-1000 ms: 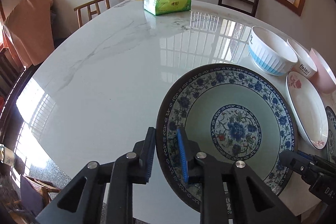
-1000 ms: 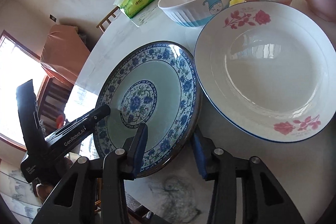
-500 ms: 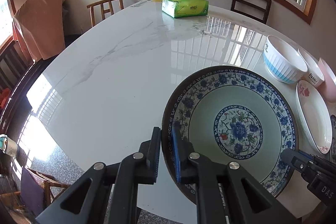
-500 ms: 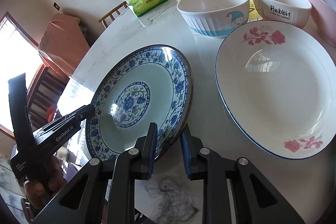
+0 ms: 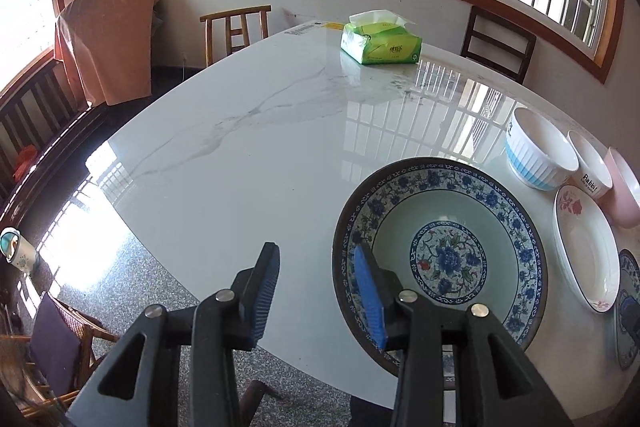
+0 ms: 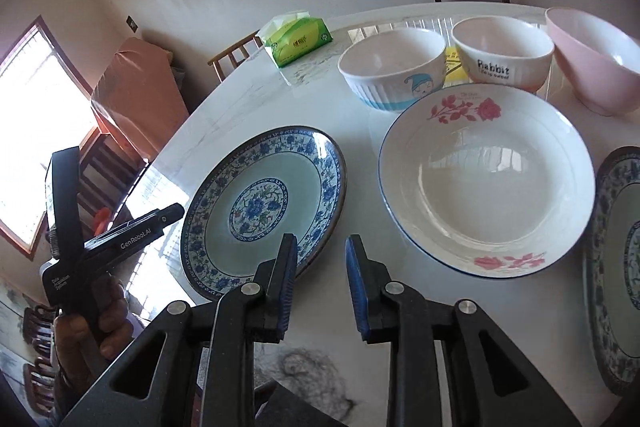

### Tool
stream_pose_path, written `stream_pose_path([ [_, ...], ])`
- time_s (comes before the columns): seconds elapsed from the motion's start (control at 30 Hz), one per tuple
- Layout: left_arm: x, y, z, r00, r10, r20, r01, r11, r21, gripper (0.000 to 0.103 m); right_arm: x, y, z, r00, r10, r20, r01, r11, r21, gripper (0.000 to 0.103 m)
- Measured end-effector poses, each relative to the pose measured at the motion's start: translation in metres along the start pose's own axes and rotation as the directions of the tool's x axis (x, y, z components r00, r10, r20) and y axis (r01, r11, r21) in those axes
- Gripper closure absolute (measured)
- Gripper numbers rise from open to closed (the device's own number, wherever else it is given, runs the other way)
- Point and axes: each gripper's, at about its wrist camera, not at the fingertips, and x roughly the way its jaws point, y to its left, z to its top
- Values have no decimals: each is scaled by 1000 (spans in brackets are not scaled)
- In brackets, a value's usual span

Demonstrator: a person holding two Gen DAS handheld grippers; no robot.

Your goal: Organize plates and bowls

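Note:
A blue floral plate (image 5: 440, 259) (image 6: 264, 211) lies on the white marble table. My left gripper (image 5: 316, 291) is open; its right finger hangs over the plate's near left rim, its left finger is outside it. My right gripper (image 6: 320, 275) is open and empty just behind the plate's right rim. A white rose plate (image 6: 486, 179) (image 5: 586, 251) lies to the right of it. Behind stand a white-and-blue bowl (image 6: 392, 71) (image 5: 538, 155), a "Rabbit" bowl (image 6: 502, 55) (image 5: 590, 171) and a pink bowl (image 6: 596, 59) (image 5: 624, 191).
A second blue floral plate (image 6: 618, 267) (image 5: 628, 307) lies at the far right edge. A green tissue pack (image 5: 380, 45) (image 6: 298, 39) sits at the far side of the table (image 5: 248, 147). Wooden chairs (image 5: 236, 27) stand around it. The near table edge is close below both grippers.
Both grippers were shut on the blue floral plate's rim half a second ago. Now both have opened and drawn back, and the plate lies flat on the table.

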Motion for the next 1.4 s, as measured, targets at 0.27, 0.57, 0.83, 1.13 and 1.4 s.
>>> stream_pose_path([
  [0.27,-49,-91,-33,926,-360,-110,372,922,109,63,-116,-82,-24,978,-150,146,132,983,126,48],
  [0.57,-47,-247,-90,750,-524,-404,614,778,131,63,-186,-215,-62,962,-259,80,218,914,342,45],
  [0.83,-12,-289,-93,743,-500,-445,570,821,28,63,-172,-262,-60,978,-203,53,171,918,358,46],
  [1.13,4,-287,-93,720,-538,-439,543,830,-126,63,-137,-293,-32,991,-137,-4,132,942,310,48],
  [1.4,6,-291,-88,699,-552,-454,550,821,-153,63,-107,-312,-10,998,17,-60,2,955,296,63],
])
